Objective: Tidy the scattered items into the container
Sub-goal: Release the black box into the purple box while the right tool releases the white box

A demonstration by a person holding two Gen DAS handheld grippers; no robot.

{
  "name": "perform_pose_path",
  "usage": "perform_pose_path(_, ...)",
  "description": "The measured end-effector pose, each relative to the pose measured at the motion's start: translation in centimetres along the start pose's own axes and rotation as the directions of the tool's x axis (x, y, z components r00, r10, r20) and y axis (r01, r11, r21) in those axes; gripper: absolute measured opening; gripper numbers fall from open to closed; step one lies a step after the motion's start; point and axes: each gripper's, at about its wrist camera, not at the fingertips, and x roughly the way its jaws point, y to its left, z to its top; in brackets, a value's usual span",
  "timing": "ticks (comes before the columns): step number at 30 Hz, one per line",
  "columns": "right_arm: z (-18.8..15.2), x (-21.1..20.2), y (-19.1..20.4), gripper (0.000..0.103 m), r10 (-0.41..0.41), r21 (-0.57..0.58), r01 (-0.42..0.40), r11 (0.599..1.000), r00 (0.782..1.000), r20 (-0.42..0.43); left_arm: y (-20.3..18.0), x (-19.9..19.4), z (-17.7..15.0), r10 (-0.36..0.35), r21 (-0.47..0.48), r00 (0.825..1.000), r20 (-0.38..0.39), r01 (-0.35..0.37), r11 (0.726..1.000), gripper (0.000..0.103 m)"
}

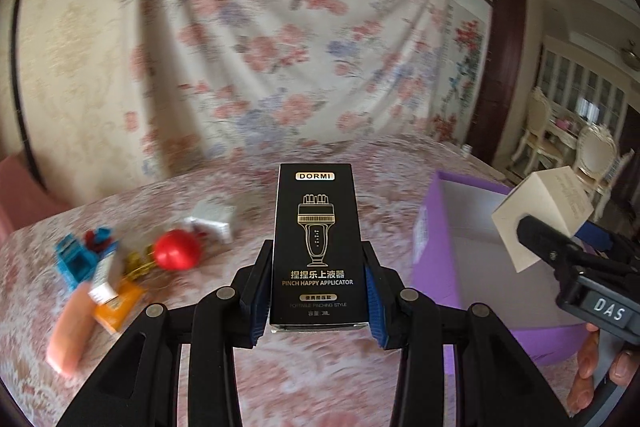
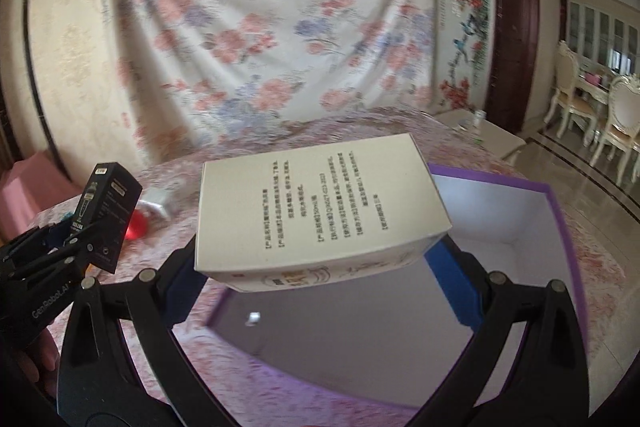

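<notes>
1. Left wrist view: My left tongs (image 1: 316,291) pinched a tall black carton (image 1: 316,247) between their blue-padded fingers (image 1: 374,301). The carton stood upright, gold lettering and a drawing of an applicator facing the camera.
2. The carton hung above the bench (image 1: 320,379), which wore a pink floral cloth.
3. To the left lay the scattered items, blurred: a red ball (image 1: 177,250), a small white packet (image 1: 212,221) just behind it, a blue toy piece (image 1: 76,261), an orange packet (image 1: 118,305) and a pale pink tube (image 1: 70,331) near the edge.
4. To the right sat the purple container (image 1: 434,251), open, white inside. My right tongs (image 1: 532,231) reached in from the far right, gripping a white box (image 1: 536,213) above it. Fingers of my right hand (image 1: 592,367) showed at the lower corner.
5. Right wrist view: My right tongs (image 2: 316,263) clamped the white box (image 2: 316,207) by its two ends, tilted, its broad printed face turned up toward the camera.
6. The box hovered over the near corner of the purple container (image 2: 560,267). I could see one tiny pale object (image 2: 253,317) on the container's floor; I could not tell what it was.
7. At the left, my left tongs (image 2: 86,239) held the black carton (image 2: 106,215) aloft, with the red ball (image 2: 136,225) partly hidden just behind it on the bench (image 2: 192,339).
</notes>
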Motion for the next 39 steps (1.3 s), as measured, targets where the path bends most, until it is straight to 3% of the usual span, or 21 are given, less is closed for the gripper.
perform_pose_path(9, 2.2, 2.2, -6.2, 0.100, -0.103, 0.052, 0.108, 0.993, 0.991, -0.087, -7.5, 3.6, 4.2, -0.164, 0.100, 0.984, -0.076, 0.171, 0.980, 0.040)
perform_pose_path(18, 3.2, 5.8, -11.3, 0.100, -0.151, 0.100, 0.177, 0.979, 0.963, -0.225, -13.3, 9.2, 5.1, -0.250, 0.151, 0.932, -0.264, 0.296, 0.943, 0.040)
perform_pose_path(22, 3.1, 7.0, -12.5, 0.100, -0.177, 0.095, 0.207, 0.974, 0.950, -0.256, -15.0, 12.1, 4.5, -0.228, 0.178, 0.909, -0.348, 0.303, 0.936, 0.040)
perform_pose_path(29, 2.3, 7.8, -14.4, 0.100, -0.214, 0.119, 0.256, 0.959, 0.934, -0.286, -17.6, 15.5, 3.4, -0.160, 0.241, 0.891, -0.425, 0.281, 0.929, 0.040)
perform_pose_path(39, 2.0, 8.0, -14.6, 0.100, -0.213, 0.107, 0.254, 0.961, 0.932, -0.293, -18.8, 19.2, 3.6, 0.002, 0.282, 0.881, -0.473, 0.149, 0.948, 0.041)
